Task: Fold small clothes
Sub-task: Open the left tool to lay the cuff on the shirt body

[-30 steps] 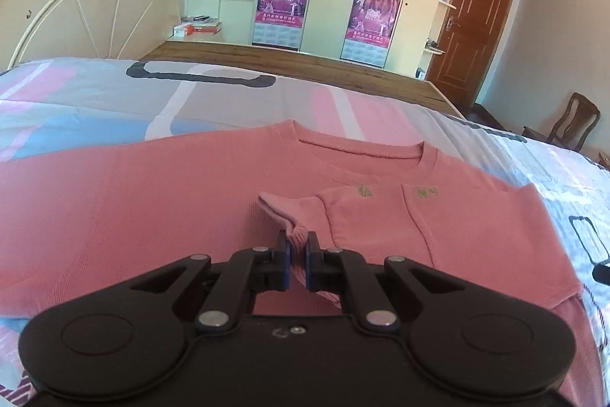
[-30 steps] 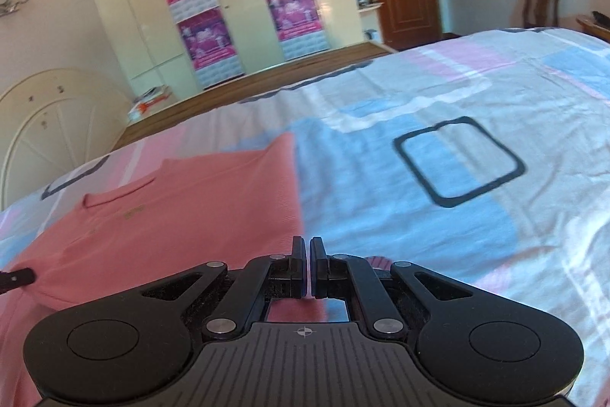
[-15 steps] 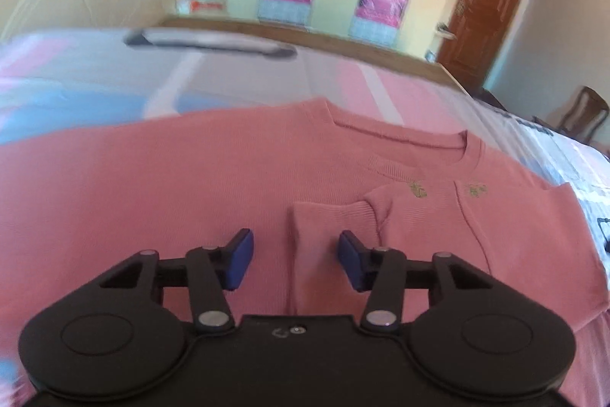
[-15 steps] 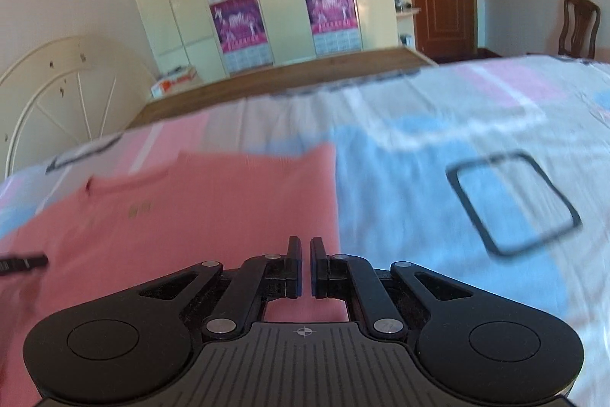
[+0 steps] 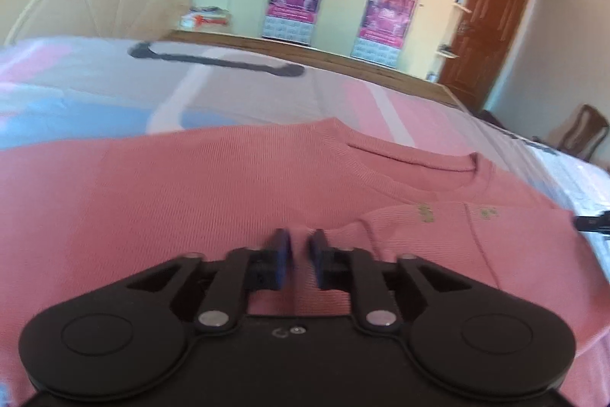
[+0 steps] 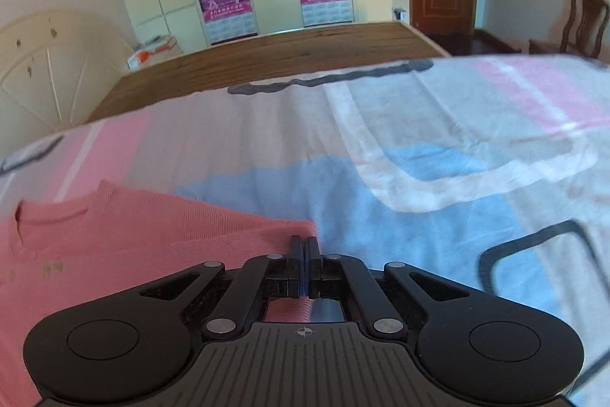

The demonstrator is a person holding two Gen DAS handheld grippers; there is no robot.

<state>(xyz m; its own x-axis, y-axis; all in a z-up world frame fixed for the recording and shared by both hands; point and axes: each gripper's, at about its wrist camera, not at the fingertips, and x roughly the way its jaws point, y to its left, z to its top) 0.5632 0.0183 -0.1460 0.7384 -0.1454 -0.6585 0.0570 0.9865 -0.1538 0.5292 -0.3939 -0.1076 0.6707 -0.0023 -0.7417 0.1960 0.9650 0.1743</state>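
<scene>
Pink ribbed knit sweater [image 5: 198, 193] lies flat on the bed's pastel patchwork cover [image 6: 400, 178], one sleeve folded across its front. Left tongs [image 5: 299, 248] hover over that folded sleeve's cuff; their blue pads have just been closing, a narrow gap remaining with fabric below. Right tongs [image 6: 304, 246] are fully closed at the sweater's side edge.

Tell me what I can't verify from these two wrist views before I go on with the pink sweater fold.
- Left wrist view: the left gripper body hides the pink sweater hem.
- Same view: whether its pads pinch the cuff between them is blurred.
- Right wrist view: the shut right gripper covers the sweater's edge, so any grip there is unclear; the far sleeve is cut off at the left edge.
</scene>
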